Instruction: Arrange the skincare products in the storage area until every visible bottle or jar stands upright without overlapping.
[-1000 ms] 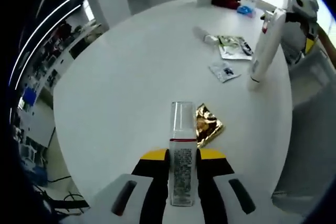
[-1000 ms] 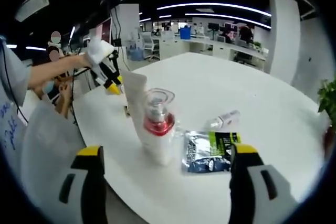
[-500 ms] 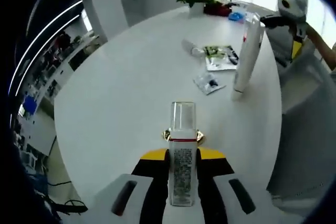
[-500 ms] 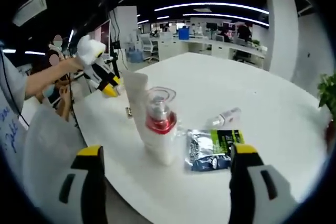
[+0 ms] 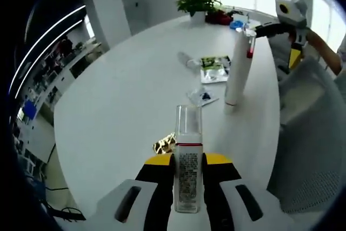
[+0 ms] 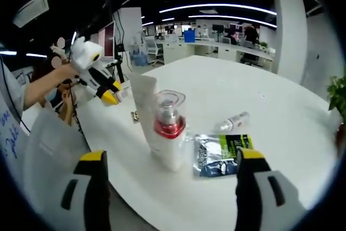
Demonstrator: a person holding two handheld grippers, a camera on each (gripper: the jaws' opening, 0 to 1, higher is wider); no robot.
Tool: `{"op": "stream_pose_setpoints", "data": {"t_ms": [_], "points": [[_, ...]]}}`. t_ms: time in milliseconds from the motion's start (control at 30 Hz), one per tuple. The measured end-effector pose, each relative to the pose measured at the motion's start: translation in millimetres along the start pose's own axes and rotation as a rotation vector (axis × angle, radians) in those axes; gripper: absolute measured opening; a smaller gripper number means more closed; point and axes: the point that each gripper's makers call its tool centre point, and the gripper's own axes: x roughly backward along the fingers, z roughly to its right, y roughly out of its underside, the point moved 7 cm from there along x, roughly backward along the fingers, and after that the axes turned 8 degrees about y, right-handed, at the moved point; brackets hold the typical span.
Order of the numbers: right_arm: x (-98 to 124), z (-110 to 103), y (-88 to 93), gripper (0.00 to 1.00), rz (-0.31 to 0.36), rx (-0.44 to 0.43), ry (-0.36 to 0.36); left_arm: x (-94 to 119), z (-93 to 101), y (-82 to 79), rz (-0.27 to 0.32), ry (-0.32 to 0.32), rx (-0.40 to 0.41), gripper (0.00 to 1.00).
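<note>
Clear bottle (image 5: pixel 188 166) with a red ring and a printed label, pinched between the yellow-tipped jaws of the left gripper (image 5: pixel 188 162), held above the near edge of the round white table (image 5: pixel 124 90) in the left gripper view. Just beyond the bottle on the table, a small crumpled gold wrapper (image 5: pixel 164 144). Farther out, a tall white tube (image 5: pixel 237 68) standing upright, with a small sachet (image 5: pixel 201 96) near its base and a green and black packet (image 5: pixel 213 68) behind. Beside the packet, a small clear bottle lying on its side (image 5: pixel 186 60). At the far edge of the table, a potted plant (image 5: pixel 198 2).

In the right gripper view, the right gripper (image 6: pixel 168 185) with jaws spread wide apart, holding nothing, low in front of the table edge. Between the jaws, further away, the white tube (image 6: pixel 154 125) upright, and in front of it a pump bottle with a red collar and clear cap (image 6: pixel 168 118). To its right the packet (image 6: pixel 220 154) flat on the table. At left, a person's hand holding the other gripper (image 6: pixel 94 77) above the table edge.
</note>
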Motion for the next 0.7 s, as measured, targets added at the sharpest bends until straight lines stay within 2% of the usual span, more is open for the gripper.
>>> {"op": "stream_pose_setpoints", "data": {"t_ms": [467, 700], "points": [[2, 0, 2.6, 0.88, 0.007, -0.029, -0.009, -3, 24.5, -10.4, 0.038, 0.037, -0.013, 0.16], [2, -3, 4.4, 0.78, 0.003, -0.05, -0.035, -5, 38.1, -17.3, 0.051, 0.063, -0.027, 0.16]]}}
